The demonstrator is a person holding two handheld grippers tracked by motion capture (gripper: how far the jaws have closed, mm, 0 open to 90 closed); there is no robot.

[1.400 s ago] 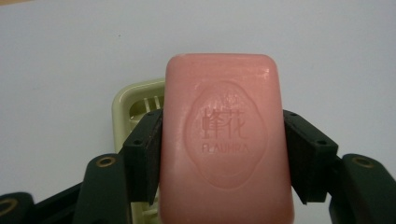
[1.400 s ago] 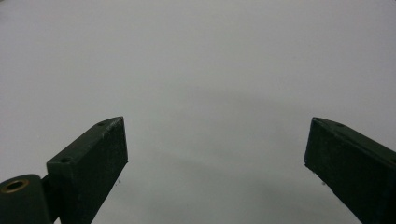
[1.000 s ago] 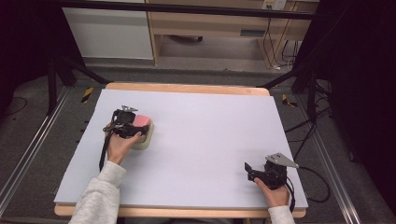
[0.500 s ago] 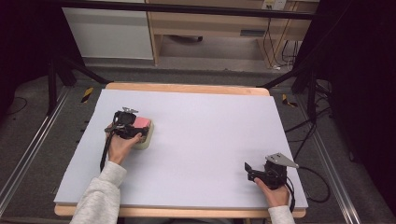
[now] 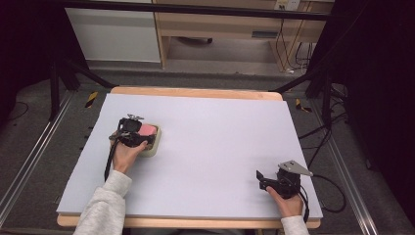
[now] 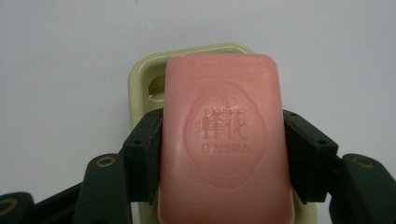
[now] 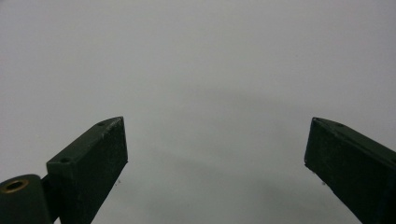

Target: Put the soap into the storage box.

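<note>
A pink bar of soap with a stamped logo sits over a pale green soap dish, and my left gripper is shut on its two long sides. From above, the soap and the dish lie at the left of the table under my left gripper. My right gripper rests low at the near right of the table. Its jaws stand wide apart with nothing between them, and my right gripper faces bare white surface.
The white table top has a wooden rim at the far edge. Black frame legs and cables lie on the floor to the right, beyond the table's edge.
</note>
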